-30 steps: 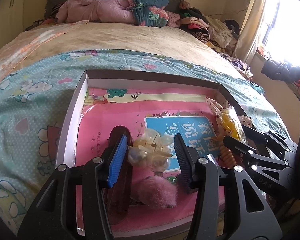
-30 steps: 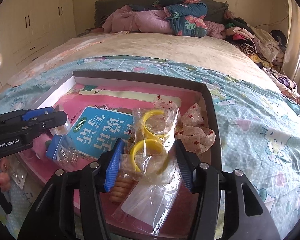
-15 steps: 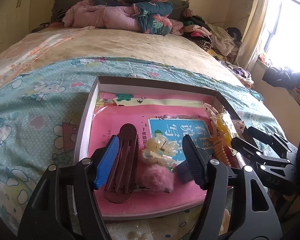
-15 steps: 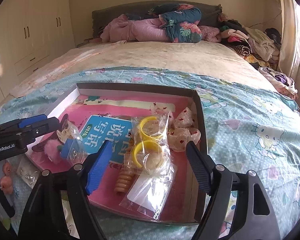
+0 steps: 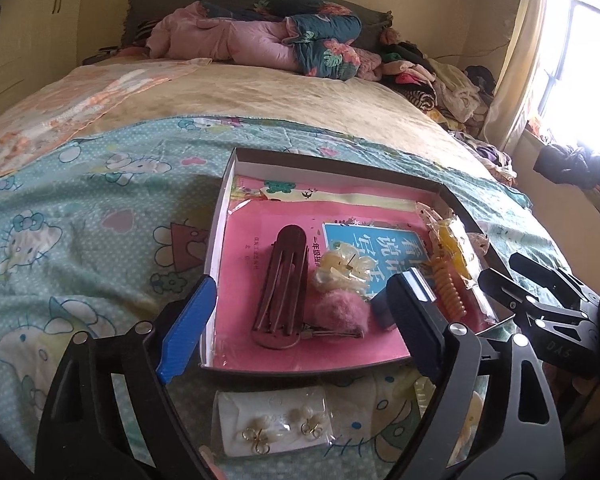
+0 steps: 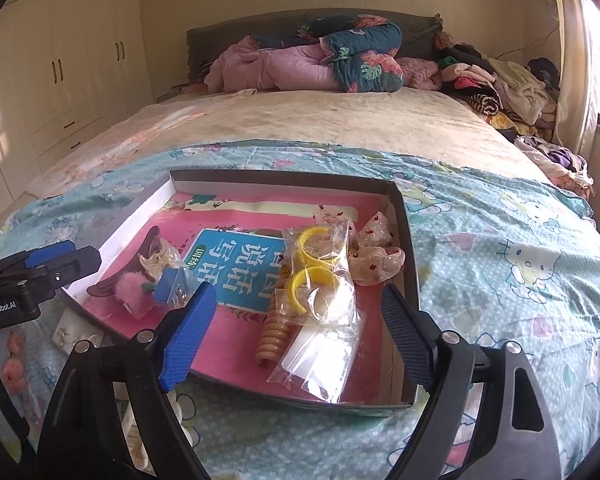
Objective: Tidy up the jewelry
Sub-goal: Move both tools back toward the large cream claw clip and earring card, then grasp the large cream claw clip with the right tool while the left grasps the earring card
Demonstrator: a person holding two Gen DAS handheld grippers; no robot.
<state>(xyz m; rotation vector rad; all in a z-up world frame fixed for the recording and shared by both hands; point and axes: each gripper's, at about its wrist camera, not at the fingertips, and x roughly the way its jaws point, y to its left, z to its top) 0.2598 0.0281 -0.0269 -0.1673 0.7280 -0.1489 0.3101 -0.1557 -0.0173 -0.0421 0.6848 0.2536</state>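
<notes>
Both grippers, left (image 5: 296, 320) and right (image 6: 300, 326), hang empty-fingered, opening wide above the box's near edge (image 6: 300, 398); bedspread (image 6: 500, 280) lies open alongside.

Both hand-held grippers (image 5: 300, 308) (image 6: 300, 328) opening, pulled back from box (image 5: 224, 200).

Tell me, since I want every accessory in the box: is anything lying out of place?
Yes. A white earring card lies on the bedspread just outside the box's near edge, while the comb and pink pom-pom sit inside.
</notes>
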